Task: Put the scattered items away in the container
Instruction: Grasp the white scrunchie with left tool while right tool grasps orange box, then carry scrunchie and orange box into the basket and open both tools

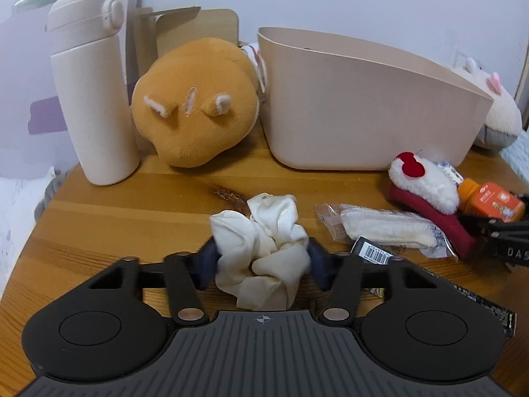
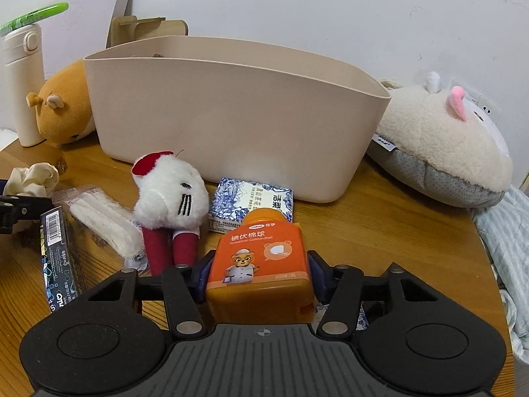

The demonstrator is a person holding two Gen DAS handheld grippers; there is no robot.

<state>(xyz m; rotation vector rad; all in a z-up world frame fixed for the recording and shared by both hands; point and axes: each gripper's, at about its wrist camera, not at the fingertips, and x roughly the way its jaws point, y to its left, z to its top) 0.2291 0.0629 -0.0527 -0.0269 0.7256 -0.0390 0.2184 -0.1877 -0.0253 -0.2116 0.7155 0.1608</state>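
Wooden table (image 1: 132, 205): left hand-held gripper (image 1: 261, 258) clamped cream scrunchie (image 1: 264, 248); right hand-held gripper (image 2: 258, 276) clamped orange bottle (image 2: 261, 258); beige container (image 2: 231, 115) interior hidden

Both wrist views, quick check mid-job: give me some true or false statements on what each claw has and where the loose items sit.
1. The left claw grips a white scrunchie. True.
2. The right claw is empty. False: it is closed on an orange bottle.
3. The white cat toy lies inside the beige bin. False: it lies on the table in front of it.
4. A blue-patterned tissue pack sits against the bin's front. True.
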